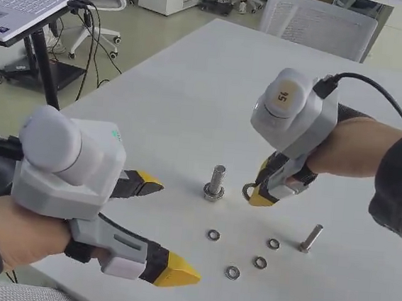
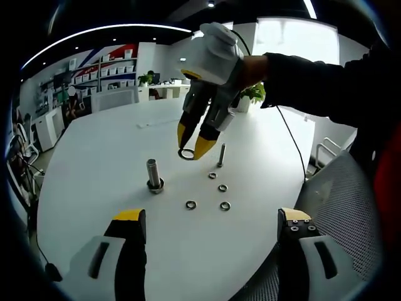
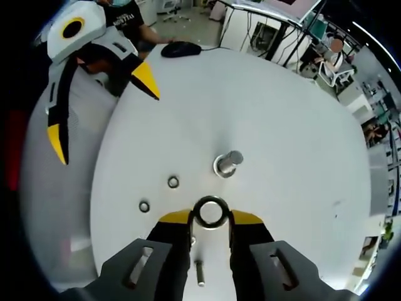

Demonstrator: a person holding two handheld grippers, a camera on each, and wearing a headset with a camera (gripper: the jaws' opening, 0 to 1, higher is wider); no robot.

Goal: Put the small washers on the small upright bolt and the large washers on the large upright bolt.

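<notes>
L hand-held gripper (image 1: 172,227) spread, R hand-held gripper (image 1: 257,196) pinching.

Grey left gripper (image 1: 167,227) and right gripper (image 1: 256,197), dark sleeves (image 1: 399,180).
Yellow-tipped black jaws, black cables (image 1: 378,88); "54" on the right one's rounded cap.

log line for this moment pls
right gripper: shut on large washer, beside large bolt | left gripper: open | four small washers: loose on table | small bolt: bare

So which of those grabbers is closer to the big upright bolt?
Right. The right gripper, shut on a large washer, hangs just beside the large bolt; the left gripper sits open, farther back.
</notes>
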